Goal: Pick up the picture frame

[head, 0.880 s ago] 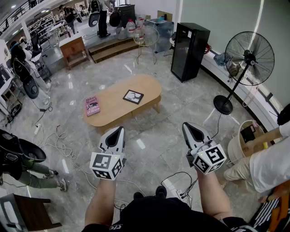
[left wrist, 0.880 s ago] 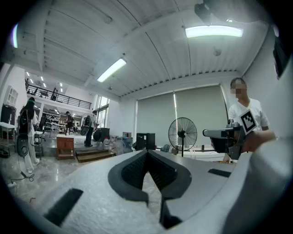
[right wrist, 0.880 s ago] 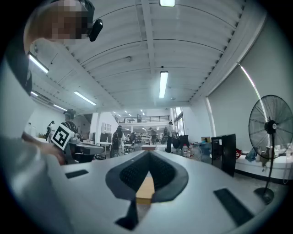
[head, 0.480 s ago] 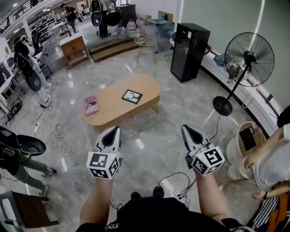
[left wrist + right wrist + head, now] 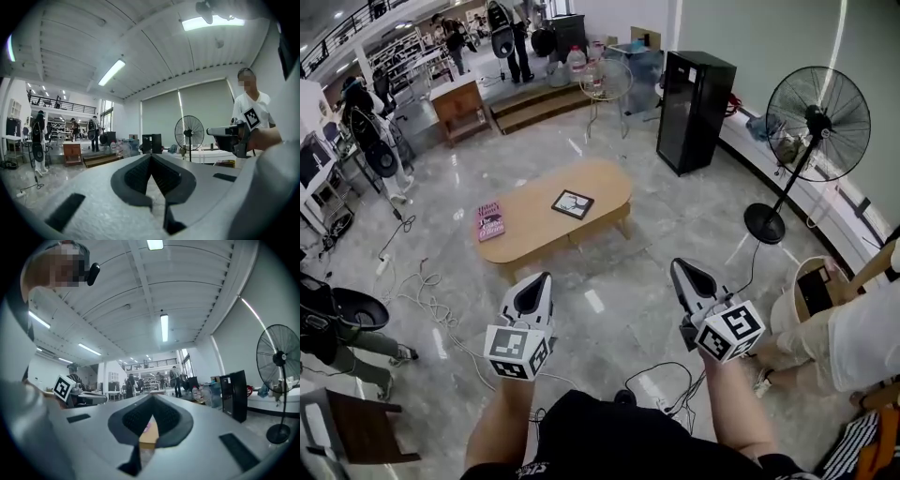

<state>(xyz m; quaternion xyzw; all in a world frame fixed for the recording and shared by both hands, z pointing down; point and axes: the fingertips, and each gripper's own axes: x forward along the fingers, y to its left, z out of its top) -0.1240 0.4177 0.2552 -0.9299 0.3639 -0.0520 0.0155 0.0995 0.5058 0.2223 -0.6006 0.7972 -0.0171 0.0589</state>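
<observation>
Picture frame [image 5: 573, 203], black-edged, flat and rectangular, lies on the oval light-wood coffee table [image 5: 534, 246], well apart from both grippers. Left gripper [image 5: 542, 281] and right gripper [image 5: 682, 272]: jaws together, nothing held. Judgement: close in first, spread one gripper's jaws, then take the frame's near edge.

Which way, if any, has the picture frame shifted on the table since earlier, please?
No. The picture frame keeps its spot on the table, right of the book.
</observation>
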